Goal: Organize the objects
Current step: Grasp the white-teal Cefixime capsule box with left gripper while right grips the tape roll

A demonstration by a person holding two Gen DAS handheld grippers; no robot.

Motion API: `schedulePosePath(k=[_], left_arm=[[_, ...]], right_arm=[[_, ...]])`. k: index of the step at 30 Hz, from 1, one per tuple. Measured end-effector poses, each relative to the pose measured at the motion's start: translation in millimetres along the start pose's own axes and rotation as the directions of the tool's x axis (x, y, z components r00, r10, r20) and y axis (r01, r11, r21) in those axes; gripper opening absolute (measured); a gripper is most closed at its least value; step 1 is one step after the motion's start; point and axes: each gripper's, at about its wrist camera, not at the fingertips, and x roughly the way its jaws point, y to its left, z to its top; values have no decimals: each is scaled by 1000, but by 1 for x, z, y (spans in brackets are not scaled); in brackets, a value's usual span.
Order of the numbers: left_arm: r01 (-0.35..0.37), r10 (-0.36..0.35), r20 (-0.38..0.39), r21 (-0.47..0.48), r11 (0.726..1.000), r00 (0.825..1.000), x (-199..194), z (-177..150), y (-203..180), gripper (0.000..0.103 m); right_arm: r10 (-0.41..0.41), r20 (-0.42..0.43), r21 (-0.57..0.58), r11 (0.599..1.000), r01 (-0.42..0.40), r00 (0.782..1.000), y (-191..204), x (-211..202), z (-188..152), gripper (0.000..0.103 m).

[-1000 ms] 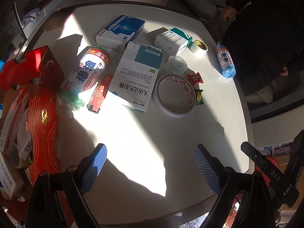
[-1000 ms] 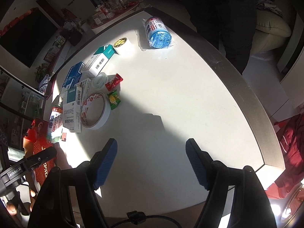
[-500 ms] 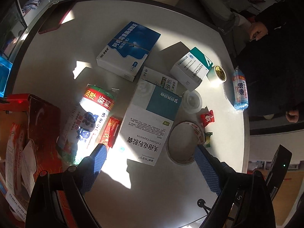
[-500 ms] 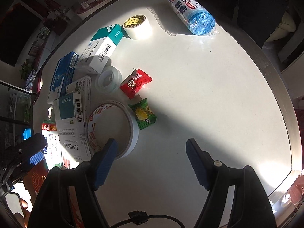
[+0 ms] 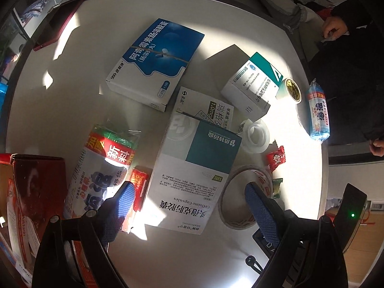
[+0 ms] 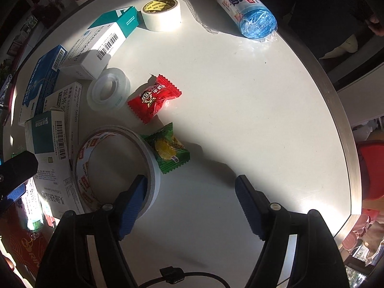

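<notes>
The left gripper (image 5: 188, 206) points down at the round white worktop (image 5: 72, 100) with its fingers (image 5: 126, 198) spread wide and holding nothing. Between them lies the near end of the big white and teal box (image 5: 192, 168), which I take as the landmark. Whether the fingers touch it I cannot tell.

The right gripper (image 6: 190, 194) also has its fingers (image 6: 133, 199) spread wide and empty. One of them is at the rim of the large tape ring (image 6: 117, 165), but contact is not clear.

This tape ring lies flat just right of the box. A green candy (image 6: 169, 147) touches the ring, and a red candy (image 6: 153, 98) is a little farther. Left of the box are a small red packet (image 5: 136, 192) and a wrapped roll with a red label (image 5: 105, 168). Behind the box, partly under it, is a thin white box (image 5: 206, 106), and beside that a clear tape roll (image 6: 109, 91). Farther away are a blue box (image 5: 156, 62) and a white and green box (image 5: 252, 86), then a cream tape roll (image 6: 160, 12). A blue bag roll (image 6: 244, 7) lies farthest to the right, near the worktop edge.
</notes>
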Motion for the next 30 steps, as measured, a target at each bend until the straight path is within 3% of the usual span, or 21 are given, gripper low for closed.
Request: schedulePosePath(k=[7, 14, 23, 30], left_arm=[[-20, 21, -12, 39, 999, 1000, 12, 1, -17, 95], [-116, 116, 11, 51, 992, 993, 21, 4, -26, 96], [-296, 292, 47, 144, 944, 955, 46, -9, -53, 96], [-279, 276, 38, 155, 948, 960, 59, -17, -61, 95]], right_arm=[[-61, 16, -33, 998, 62, 998, -24, -2, -8, 79], [-73, 19, -32, 997, 74, 997, -58, -3, -15, 79], [-70, 30, -61, 996, 72, 997, -68, -2, -16, 79], [-75, 29, -68, 995, 77, 997, -69, -1, -12, 79]])
